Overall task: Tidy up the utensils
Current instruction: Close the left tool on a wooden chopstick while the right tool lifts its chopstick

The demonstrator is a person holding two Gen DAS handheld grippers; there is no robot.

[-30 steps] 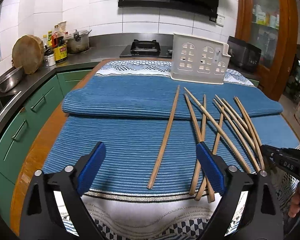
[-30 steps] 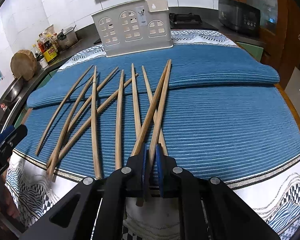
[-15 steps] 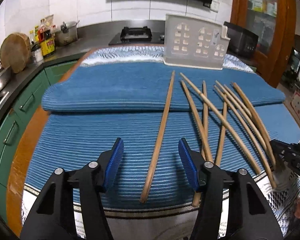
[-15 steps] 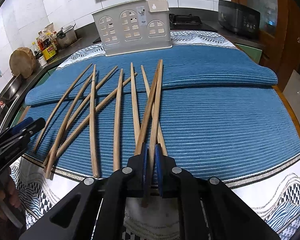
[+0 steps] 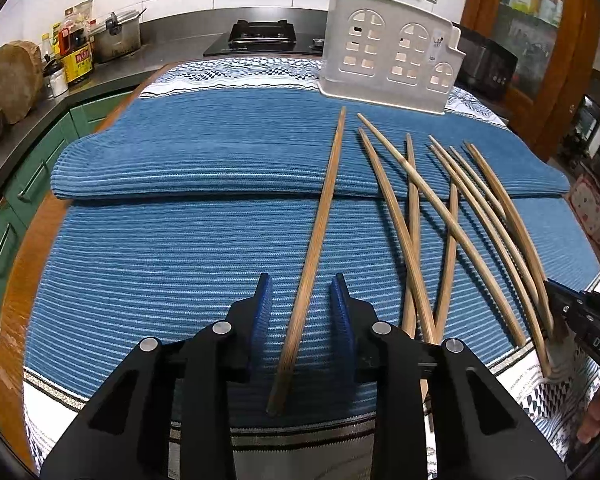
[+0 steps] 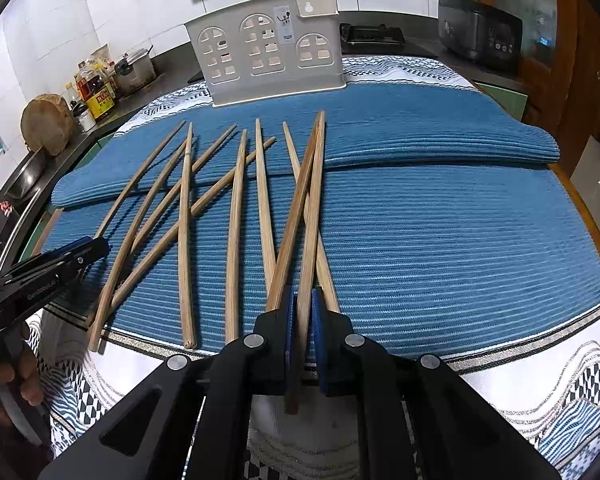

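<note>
carefully, we centre the left gripper [image 5: 302,300] on the lone chopstick [image 5: 320,236], which lies well short of the white holder [image 5: 388,60]. its jaws have just been closing, not yet pinching. our right gripper [image 6: 302,312] clamps another chopstick [image 6: 310,240] nearer us.

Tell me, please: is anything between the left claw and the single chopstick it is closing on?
Nothing visible. The single chopstick lies alone on the blue mat, already between the jaws of the left claw, which have just been closing. The pads do not touch it yet. The other chopsticks lie to its right.
</note>
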